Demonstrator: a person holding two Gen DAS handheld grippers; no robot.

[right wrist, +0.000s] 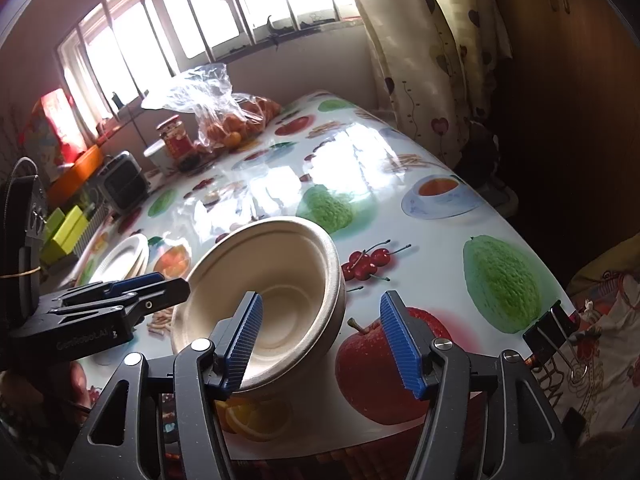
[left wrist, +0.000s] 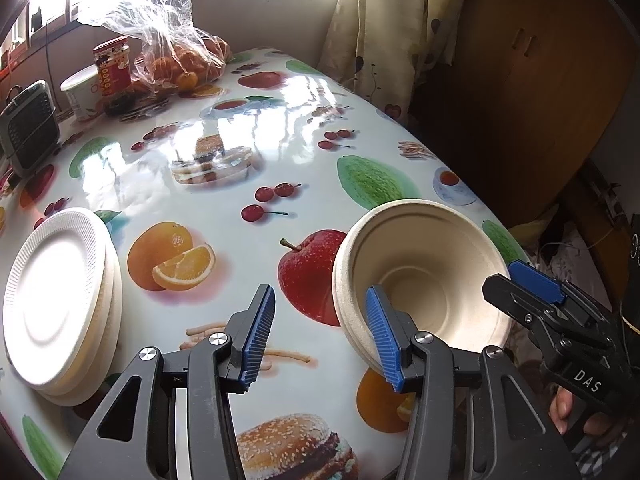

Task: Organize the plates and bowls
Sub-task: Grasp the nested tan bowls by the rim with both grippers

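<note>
Sorting like with like is suggested: the plates [left wrist: 60,300] are stacked well left of the bowls [left wrist: 424,280], which are nested near the table [left wrist: 248,184] edge. Both the left gripper [left wrist: 324,336] and the right gripper [right wrist: 326,340] are held wide open beside the bowls; nothing is gripped.

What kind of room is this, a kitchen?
Probably a home dining room: a table with a fruit-print cloth, a bag of oranges and a jar by a barred window, and floral curtains.
</note>
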